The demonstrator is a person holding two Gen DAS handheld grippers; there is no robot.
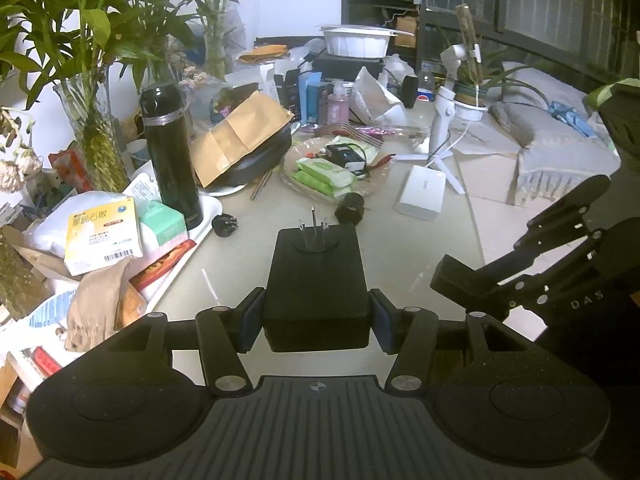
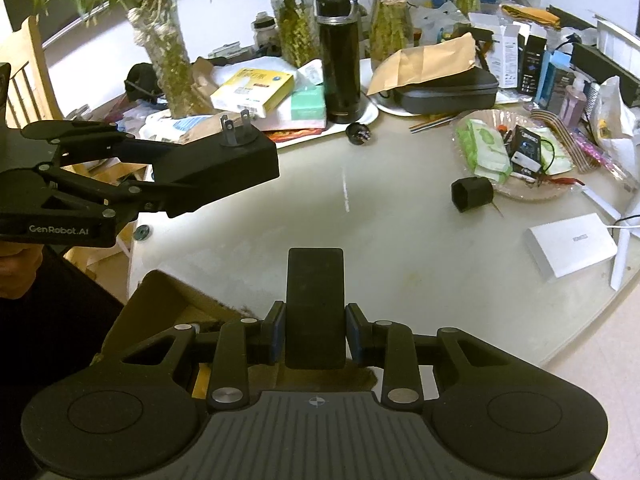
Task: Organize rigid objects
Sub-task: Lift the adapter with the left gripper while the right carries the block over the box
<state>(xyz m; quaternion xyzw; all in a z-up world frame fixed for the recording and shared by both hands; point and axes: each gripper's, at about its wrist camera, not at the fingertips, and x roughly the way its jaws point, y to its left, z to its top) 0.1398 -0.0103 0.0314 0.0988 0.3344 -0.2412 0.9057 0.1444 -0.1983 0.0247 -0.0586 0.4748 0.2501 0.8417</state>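
Black plastic adapter point(image 1: 316, 280), prongs up, clamped by left gripper point(image 1: 316, 320) above the table point(image 1: 420, 240). Looks rigid, dense, smooth-sided: grip flat flanks, avoid the 2 thin prongs. Right gripper point(image 2: 316, 336) pinches a slim black block point(image 2: 315, 304), jaws near fully closed.

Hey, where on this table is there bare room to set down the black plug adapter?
Bare tabletop runs down the middle, bordered by the black flask on its white tray, the glass dish, the white box and the near edge. A small black cylinder intrudes by the dish. The back and left rim are crowded.
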